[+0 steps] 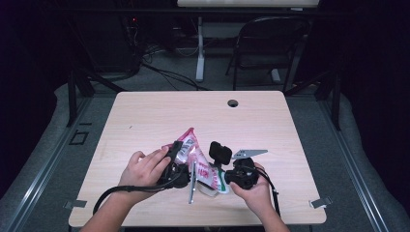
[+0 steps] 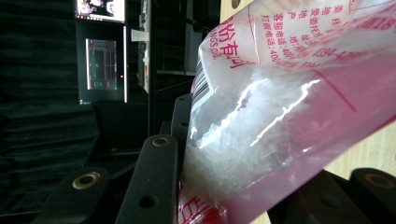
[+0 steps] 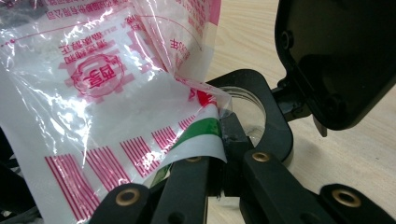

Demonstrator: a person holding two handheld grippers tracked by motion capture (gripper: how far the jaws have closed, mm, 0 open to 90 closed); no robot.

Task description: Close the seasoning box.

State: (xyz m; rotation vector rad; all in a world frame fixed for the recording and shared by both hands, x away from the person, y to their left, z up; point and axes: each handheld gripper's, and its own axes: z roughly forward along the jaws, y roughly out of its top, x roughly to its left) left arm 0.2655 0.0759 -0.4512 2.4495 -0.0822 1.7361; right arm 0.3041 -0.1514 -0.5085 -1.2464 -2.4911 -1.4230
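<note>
Pink-printed plastic bag (image 1: pixel 196 162) of white crystals, near table's (image 1: pixel 145 116) front edge at 6 o'clock, gripped from both sides: left gripper (image 1: pixel 176 166) clamped across its bulk, right gripper (image 1: pixel 227 176) pinched tight on green-striped corner. Likely opening step; next, a steady pull apart. Red Chinese print, barcode; no brand legible.

A folding chair (image 1: pixel 270 46) stands beyond the wooden table (image 1: pixel 159 113).

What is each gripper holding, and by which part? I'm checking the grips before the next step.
Both hold the plastic bag: the left gripper clamps its filled body, and the right gripper pinches its green-and-white corner.
</note>
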